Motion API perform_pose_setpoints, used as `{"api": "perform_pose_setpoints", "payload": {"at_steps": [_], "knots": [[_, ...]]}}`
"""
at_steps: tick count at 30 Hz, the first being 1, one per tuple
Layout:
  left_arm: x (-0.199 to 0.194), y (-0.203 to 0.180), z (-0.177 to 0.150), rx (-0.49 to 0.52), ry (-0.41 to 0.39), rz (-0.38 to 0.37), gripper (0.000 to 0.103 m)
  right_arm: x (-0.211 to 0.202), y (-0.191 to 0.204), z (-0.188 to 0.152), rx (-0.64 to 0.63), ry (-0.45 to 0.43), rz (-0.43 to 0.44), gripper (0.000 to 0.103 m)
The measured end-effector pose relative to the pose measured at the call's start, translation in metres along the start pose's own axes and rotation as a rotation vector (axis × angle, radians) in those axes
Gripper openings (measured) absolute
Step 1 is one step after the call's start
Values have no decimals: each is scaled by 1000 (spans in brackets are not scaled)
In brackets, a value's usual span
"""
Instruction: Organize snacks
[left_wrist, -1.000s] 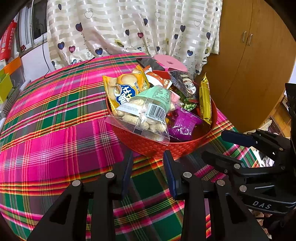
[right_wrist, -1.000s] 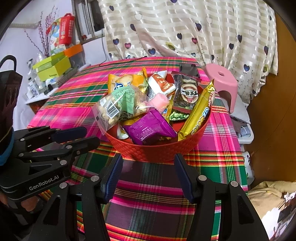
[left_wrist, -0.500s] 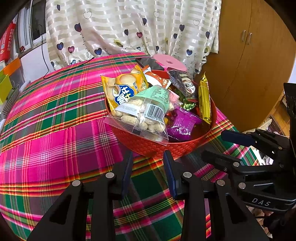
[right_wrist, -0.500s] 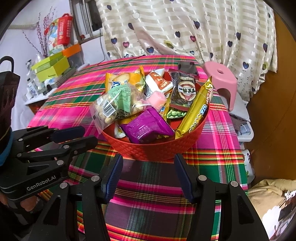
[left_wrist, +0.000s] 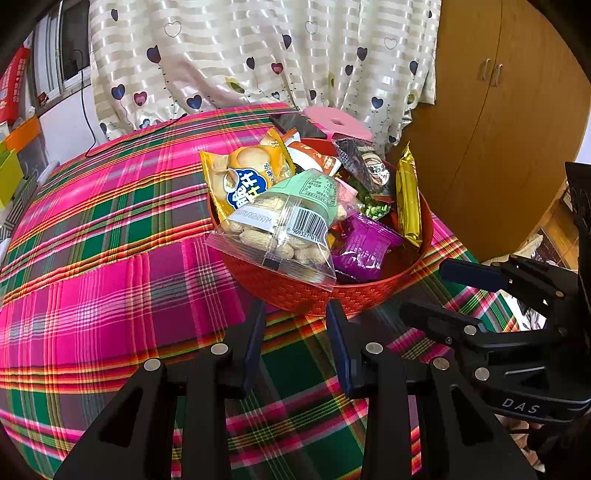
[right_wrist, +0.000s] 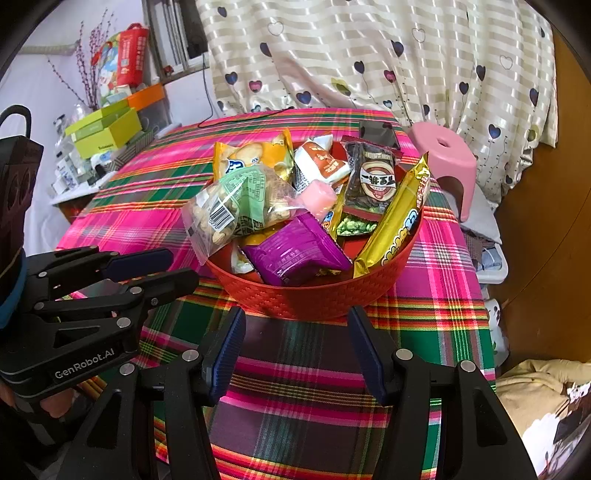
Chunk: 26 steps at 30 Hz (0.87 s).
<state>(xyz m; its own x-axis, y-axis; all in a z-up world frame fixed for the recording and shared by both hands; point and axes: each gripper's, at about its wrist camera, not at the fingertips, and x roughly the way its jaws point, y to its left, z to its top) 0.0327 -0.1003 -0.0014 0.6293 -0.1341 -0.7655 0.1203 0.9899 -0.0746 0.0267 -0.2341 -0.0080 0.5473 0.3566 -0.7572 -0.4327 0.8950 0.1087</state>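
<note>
Bare tablecloth (left_wrist: 110, 295) left of basket (left_wrist: 314, 295)

The lower part of the purple packet (right_wrist: 295, 254) is hidden behind the red basket's (right_wrist: 317, 299) wall, a dark flat thing (right_wrist: 378, 133) beyond it is half covered by snack bags, and the print on the peanut bag (left_wrist: 284, 229) is too small to be read.

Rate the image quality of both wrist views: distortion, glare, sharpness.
Left wrist: strong fisheye bending, black corners, glare on the peanut bag, snacks sharp. Right wrist: same barrel curve, glare on the gold packet, bright washed-out curtain.
</note>
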Motion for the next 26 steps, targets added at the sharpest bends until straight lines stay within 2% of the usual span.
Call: {"api": "perform_pose_setpoints", "payload": {"at_steps": [26], "knots": [[2,2,-3,6,6,-17,35,1,0,0,2,-2,2,57]]}}
